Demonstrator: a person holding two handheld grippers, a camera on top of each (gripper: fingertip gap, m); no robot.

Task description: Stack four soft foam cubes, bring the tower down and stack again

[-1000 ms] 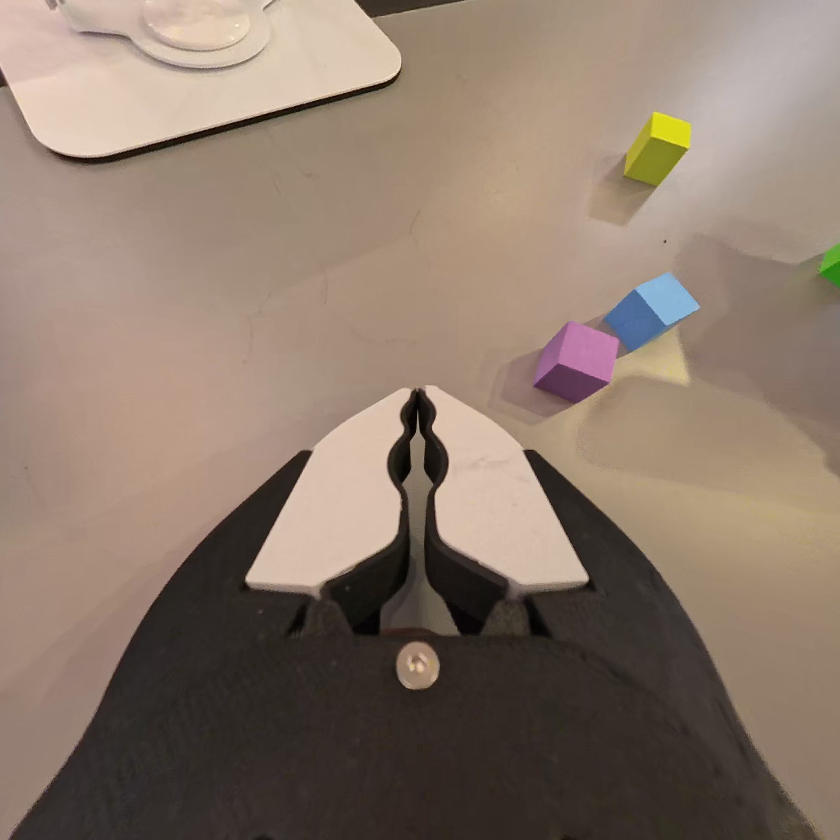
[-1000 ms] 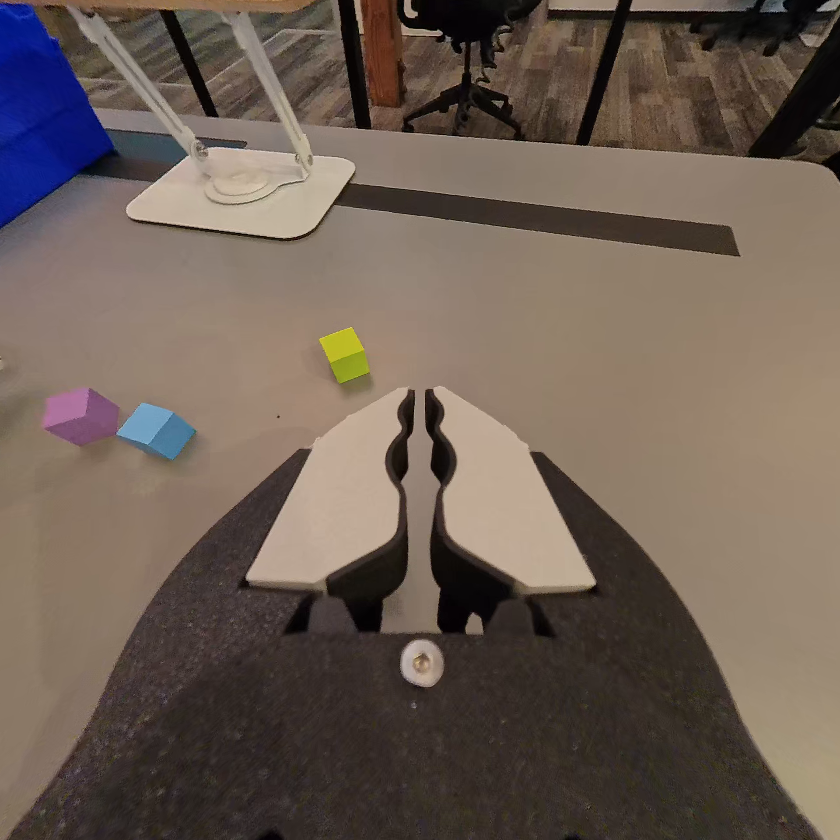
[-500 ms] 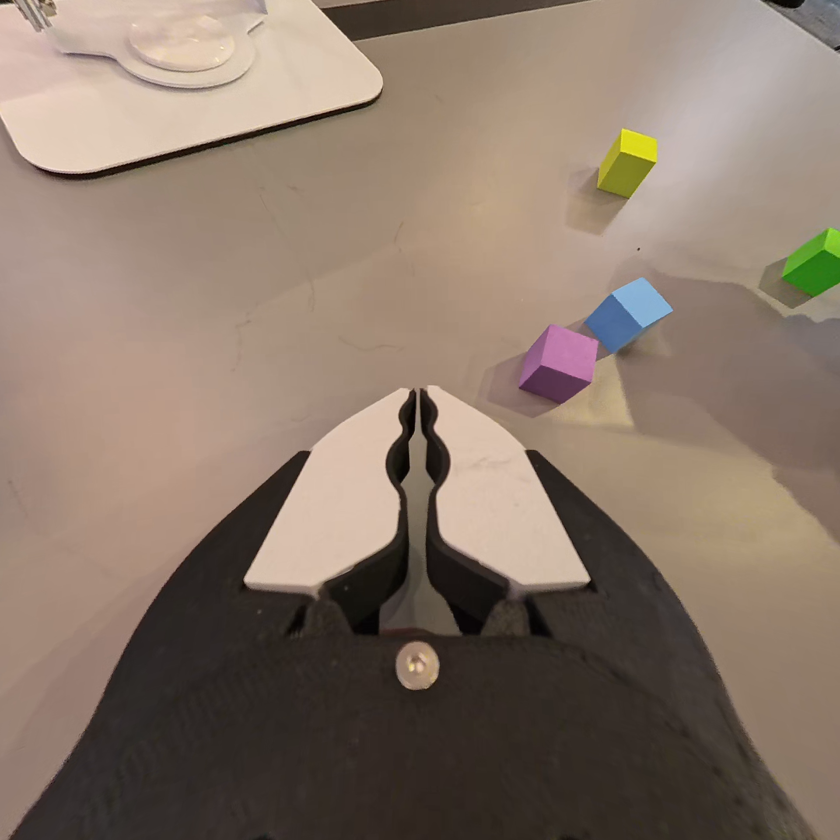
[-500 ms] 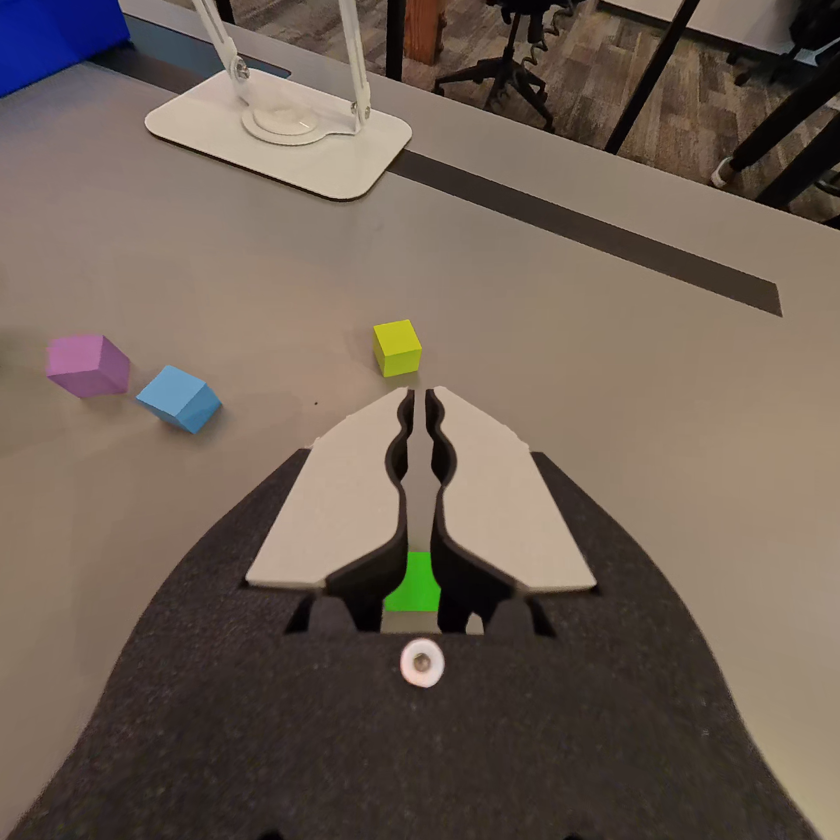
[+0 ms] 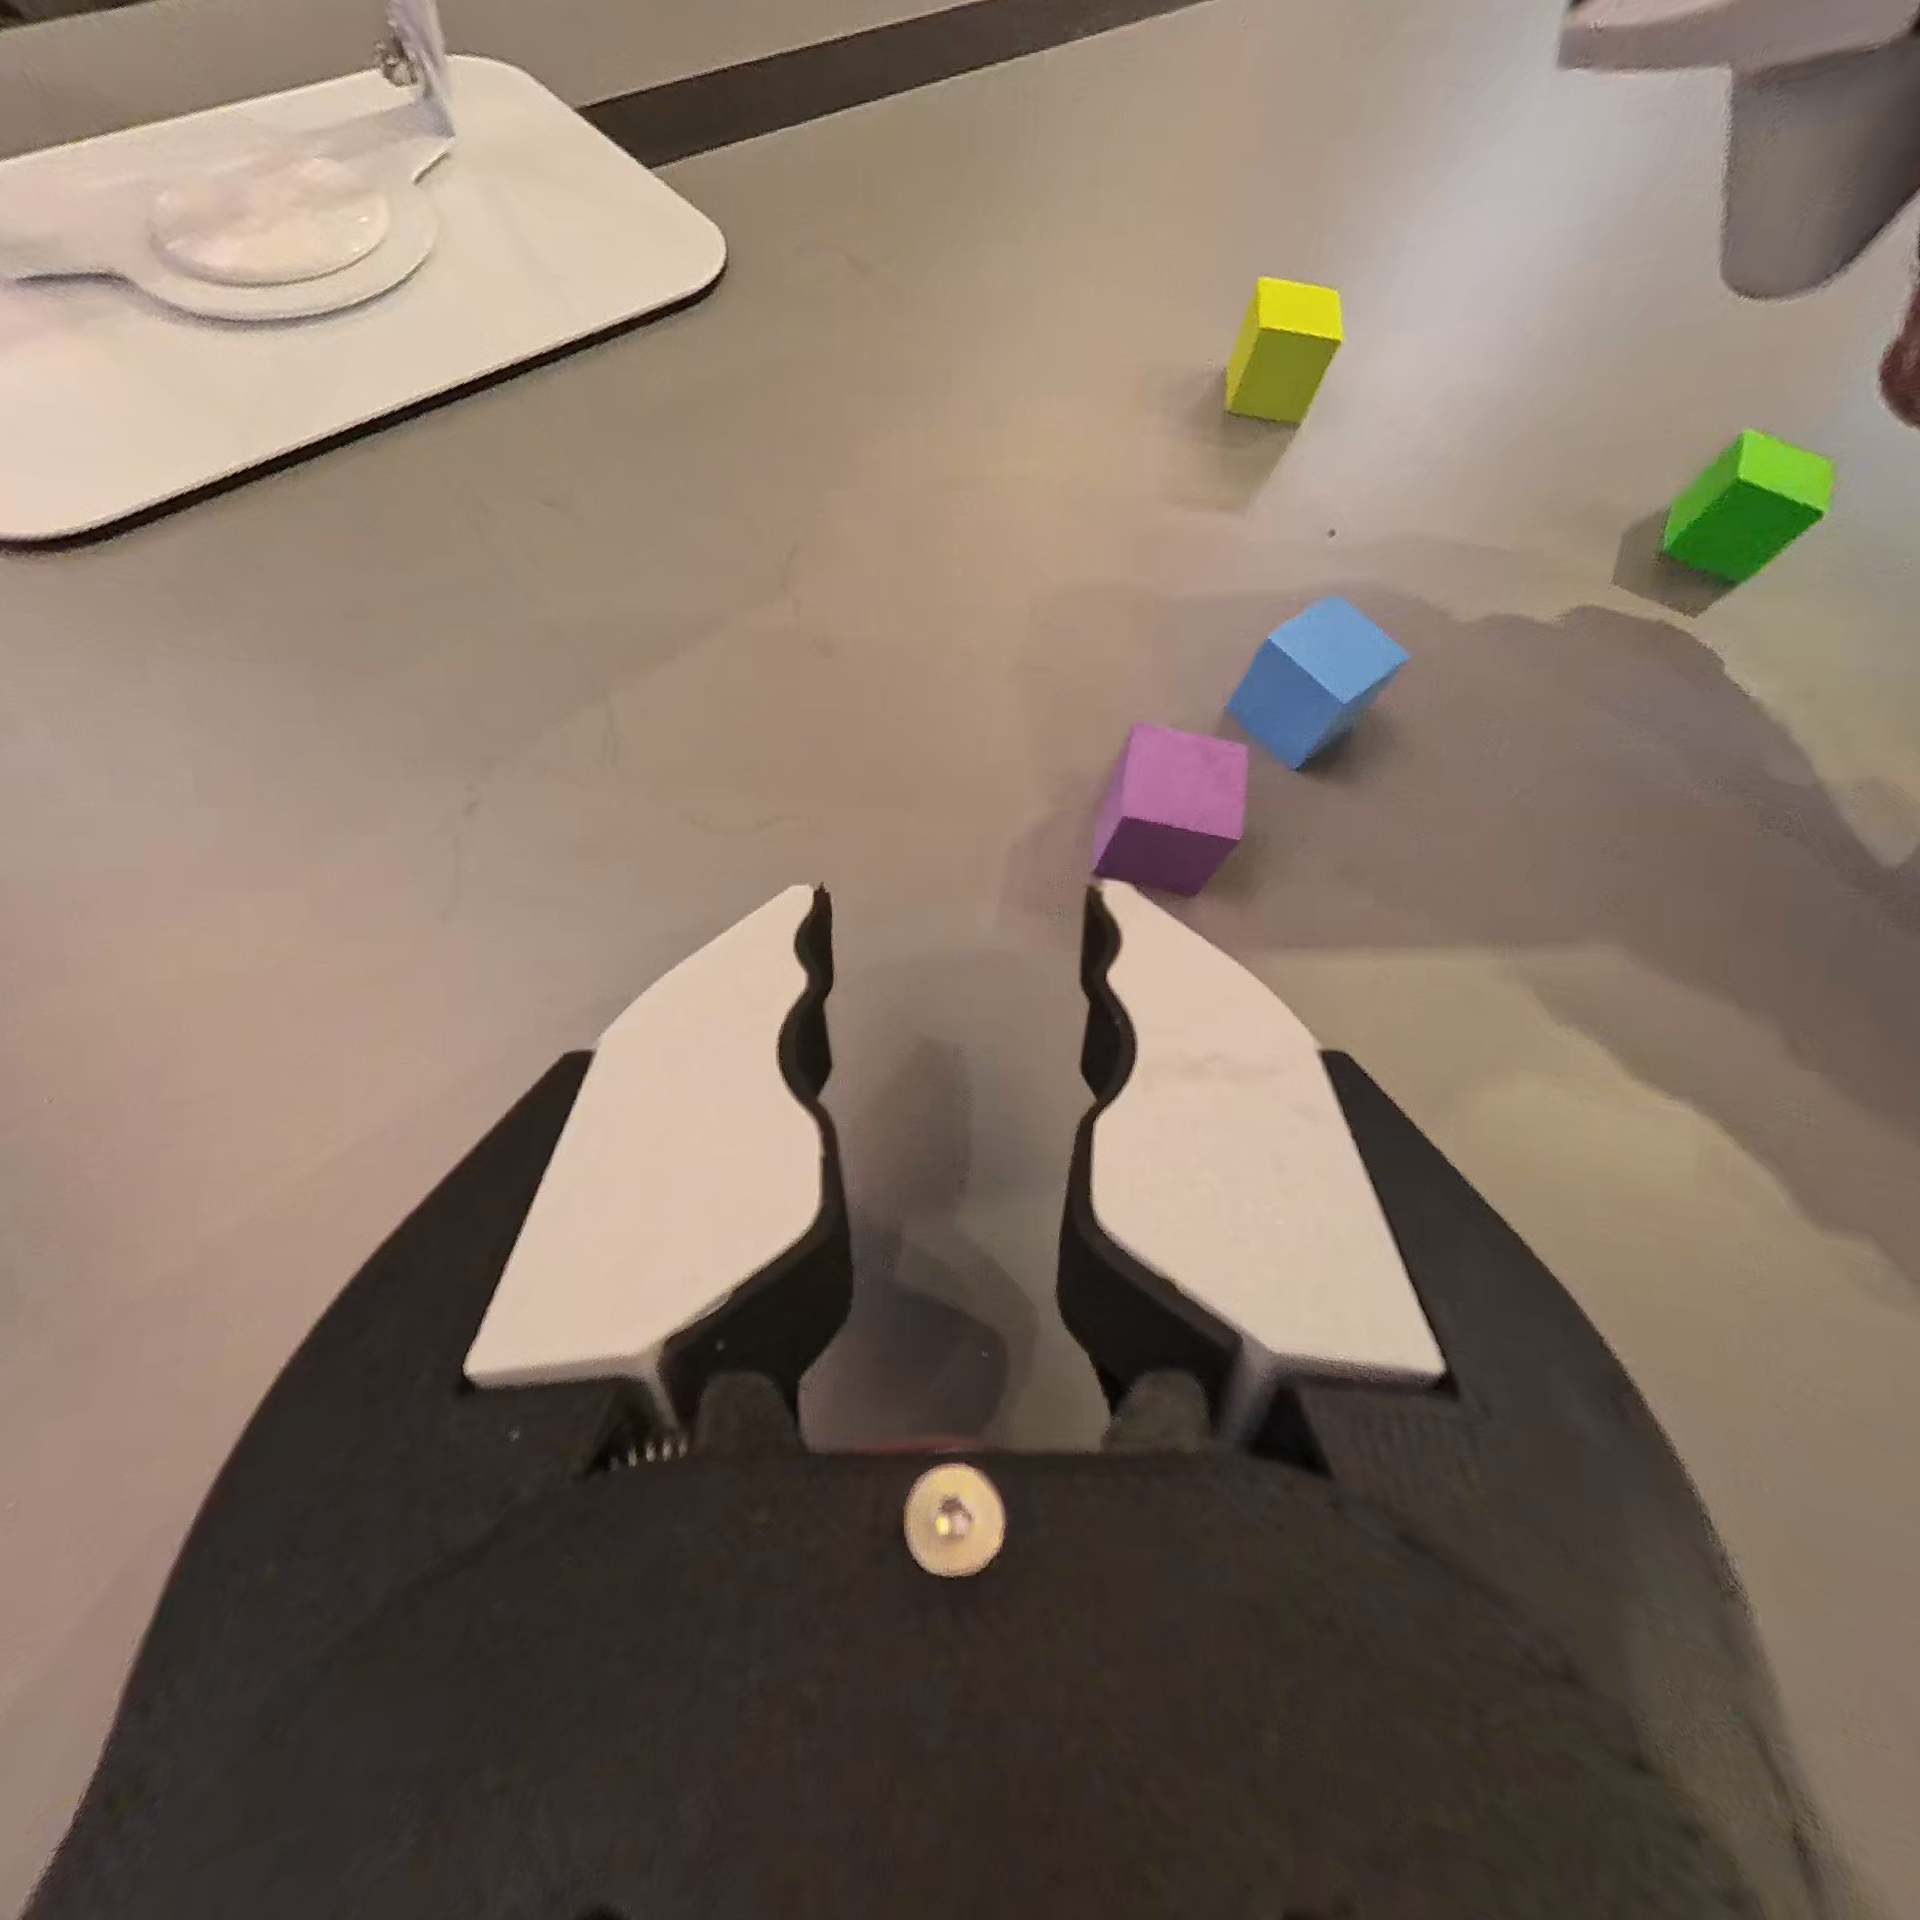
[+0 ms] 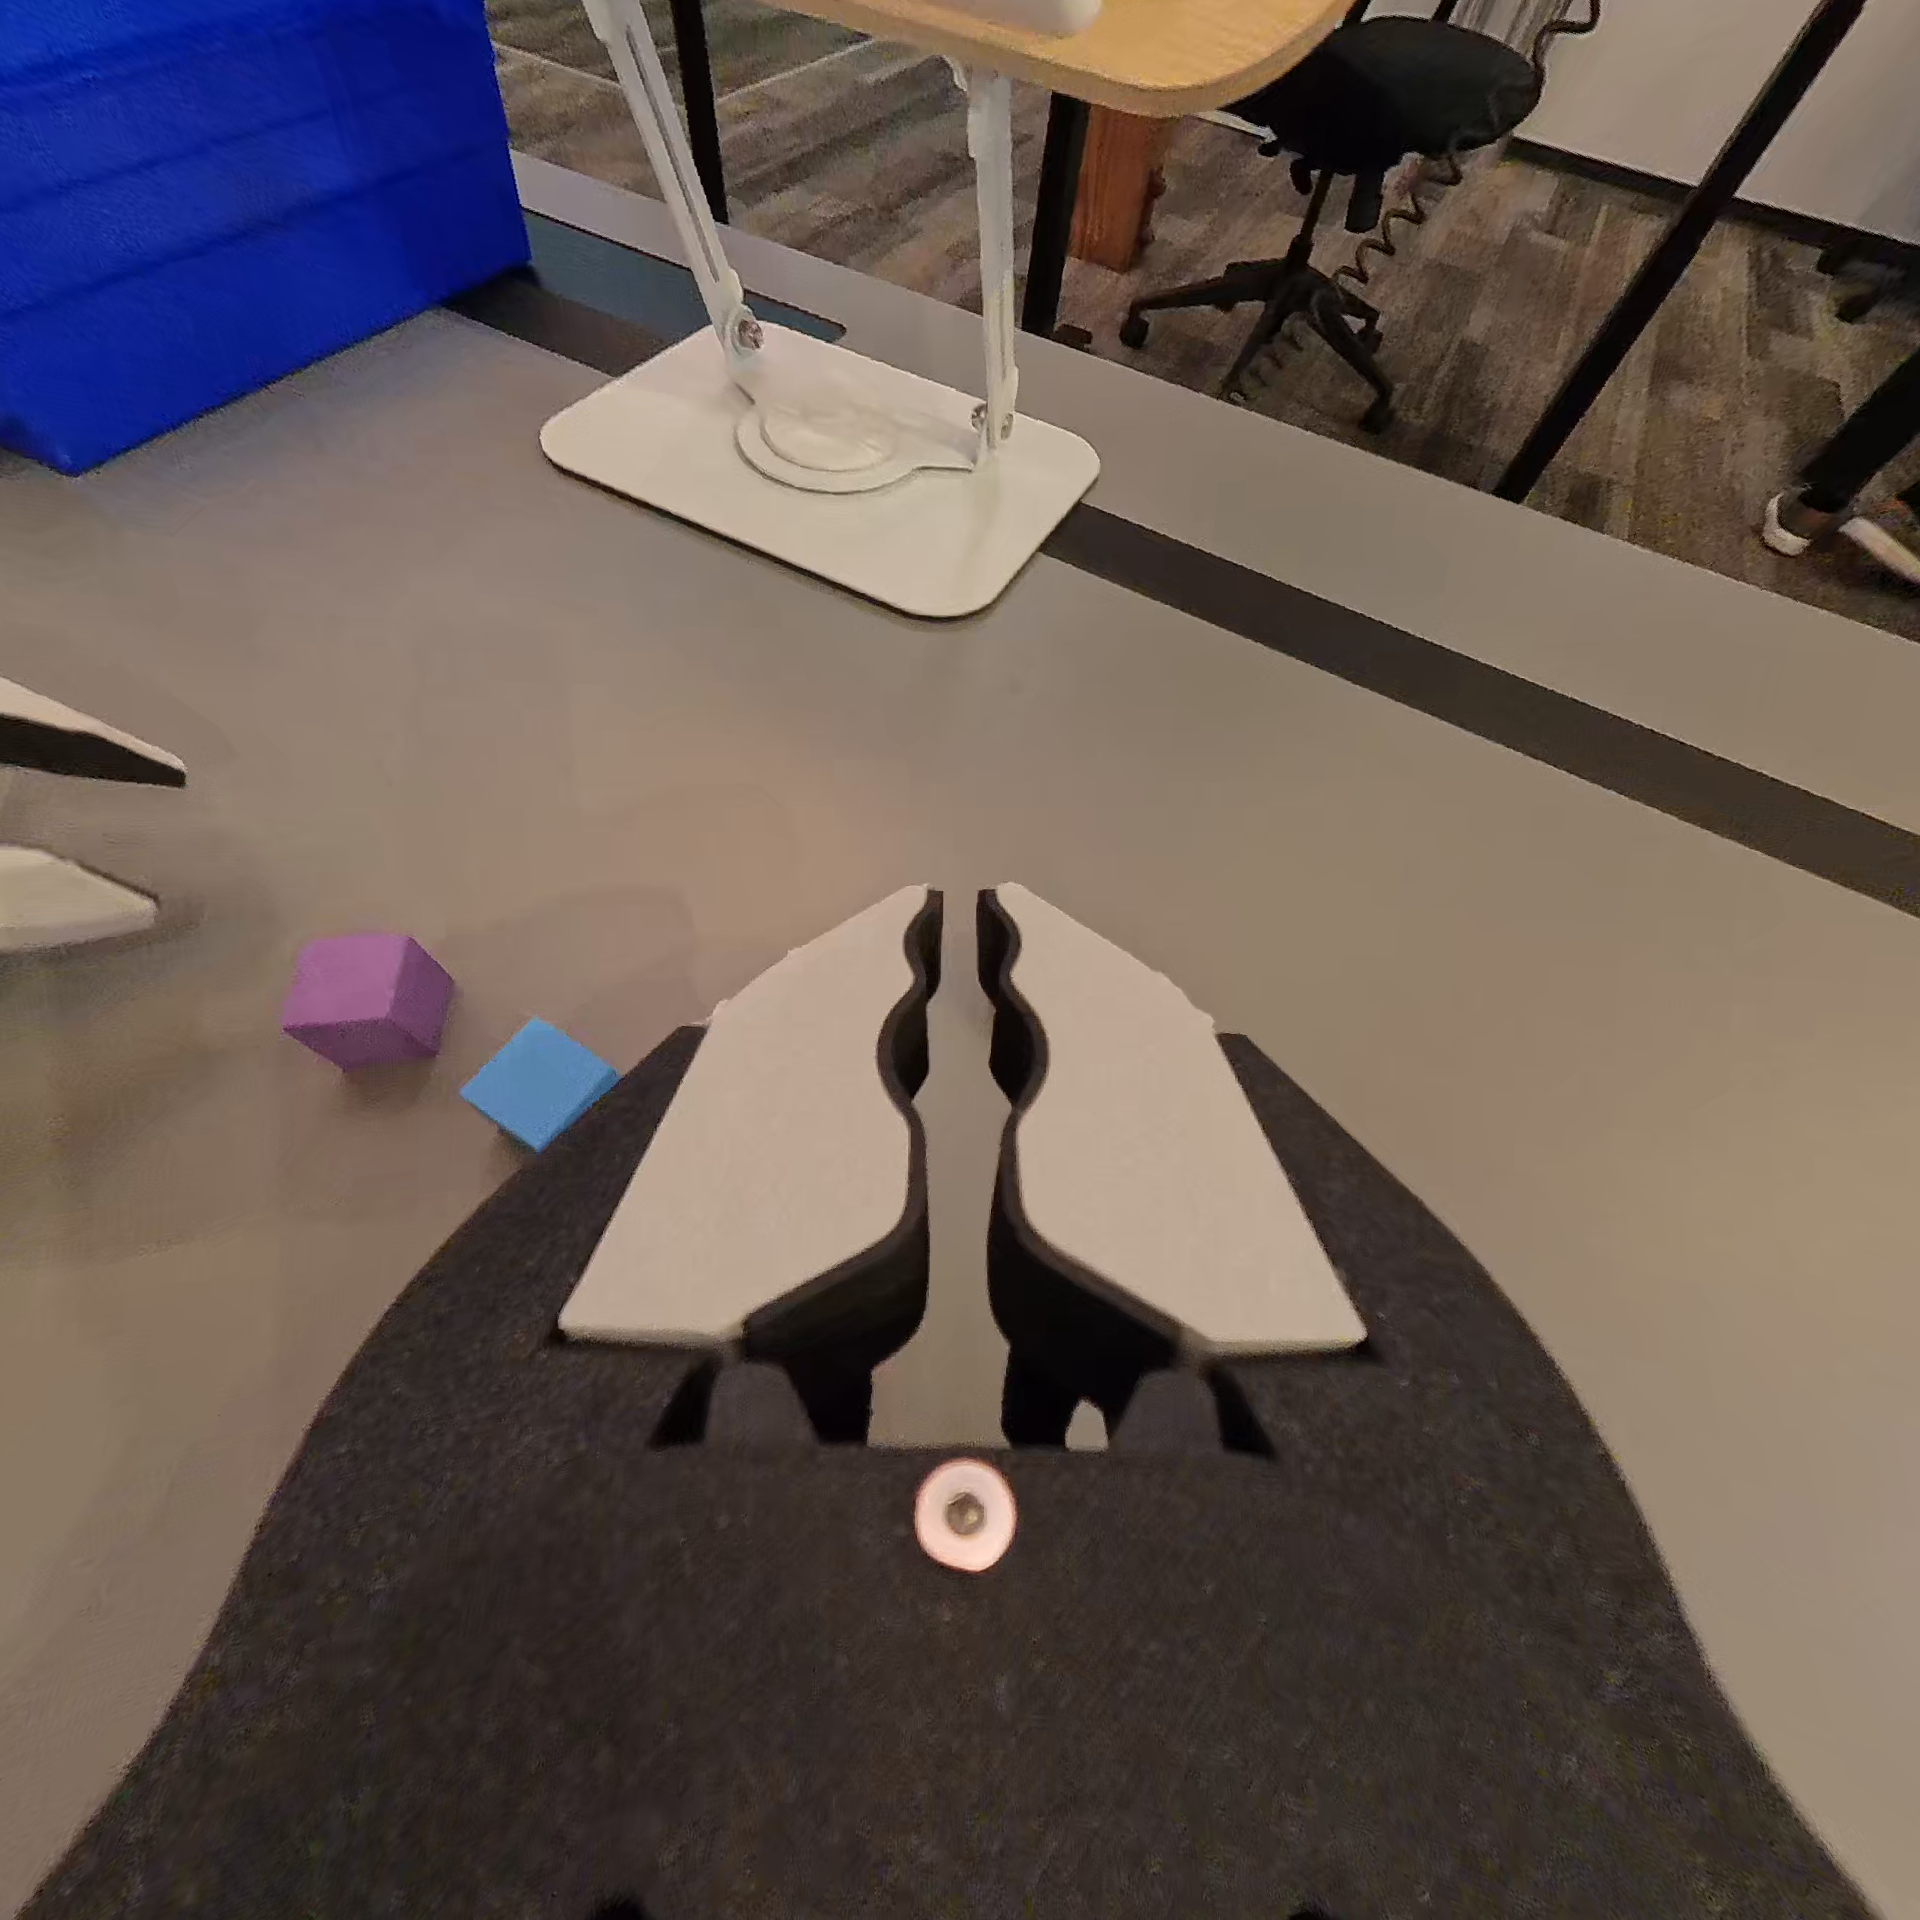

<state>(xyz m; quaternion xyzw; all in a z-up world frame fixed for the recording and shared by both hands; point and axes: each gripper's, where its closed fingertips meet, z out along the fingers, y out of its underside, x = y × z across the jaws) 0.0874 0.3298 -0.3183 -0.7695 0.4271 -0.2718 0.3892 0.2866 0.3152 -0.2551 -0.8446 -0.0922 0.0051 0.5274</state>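
In the left wrist view, the left hand-held gripper is standing with its jaws spread wide and nothing between them, where half a second ago they were shut tip to tip; that opening is suggesting a pick is about to start, most likely on the small purple foam cube lying just beyond and to the right of its right fingertip. The light blue foam cube is sitting tilted just behind the purple one, nearly touching it, the yellow-green foam cube is resting farther off, and the bright green foam cube is lying far right, well apart from the rest. All four are scattered singly on the grey bench, so no tower is standing and stacking is yet to begin. The left half of the bench is offering open room, bounded at the far left by a white flat stand base. In the right wrist view, the right hand-held gripper is hovering with its jaws almost closed, only a thin slit showing, and holding nothing. The purple cube and blue cube are lying at its near left, the other gripper's tips are entering from the left edge, and the yellow-green and bright green cubes are out of sight here. Ahead and to the right the bench is running bare to its far edge, where the floor and an office chair are showing beyond.
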